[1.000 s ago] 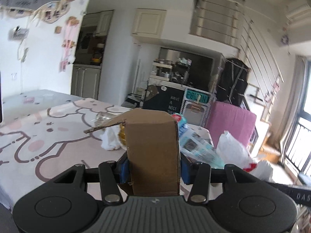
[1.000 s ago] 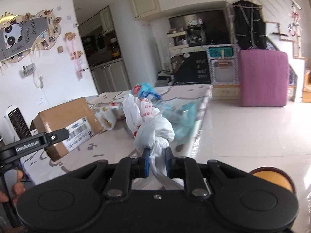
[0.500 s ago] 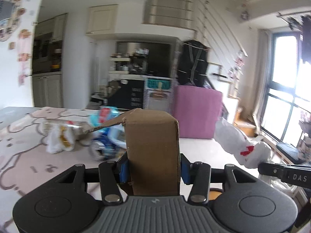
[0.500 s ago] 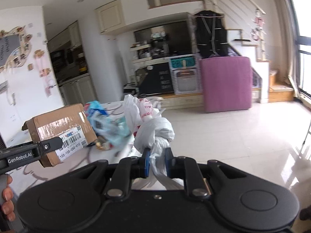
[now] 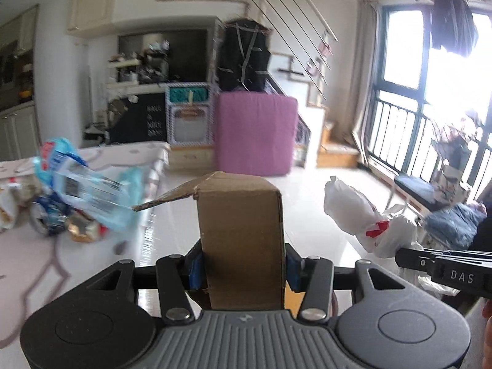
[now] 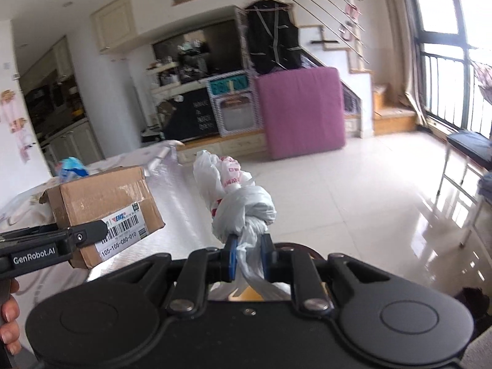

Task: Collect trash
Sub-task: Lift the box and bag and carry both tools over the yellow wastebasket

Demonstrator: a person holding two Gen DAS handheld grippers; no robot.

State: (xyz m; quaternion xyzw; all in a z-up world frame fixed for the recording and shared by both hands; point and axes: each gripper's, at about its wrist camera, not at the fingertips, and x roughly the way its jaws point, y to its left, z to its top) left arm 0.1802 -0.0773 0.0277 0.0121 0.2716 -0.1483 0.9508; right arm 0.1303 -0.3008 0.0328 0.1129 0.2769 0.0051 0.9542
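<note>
My left gripper (image 5: 243, 269) is shut on a brown cardboard box (image 5: 241, 240) with a torn flap, held in the air off the table's edge. The box also shows in the right wrist view (image 6: 104, 206), with a barcode label. My right gripper (image 6: 248, 256) is shut on the knot of a tied white plastic bag (image 6: 243, 206) with red print. The bag shows in the left wrist view (image 5: 366, 218), to the right of the box. Loose wrappers and a blue-white plastic packet (image 5: 77, 184) lie on the table (image 5: 37, 264) to the left.
A pink mattress (image 6: 301, 110) leans upright by the stairs. A shiny tiled floor (image 6: 369, 200) spreads ahead. A low bench (image 6: 470, 147) and a balcony railing stand at the right. An orange round object (image 6: 246, 295) shows just under my right gripper.
Both grippers have swung right, away from the table toward the open floor and window, carrying the box and bag. The table trash has slid to the left of both views.
</note>
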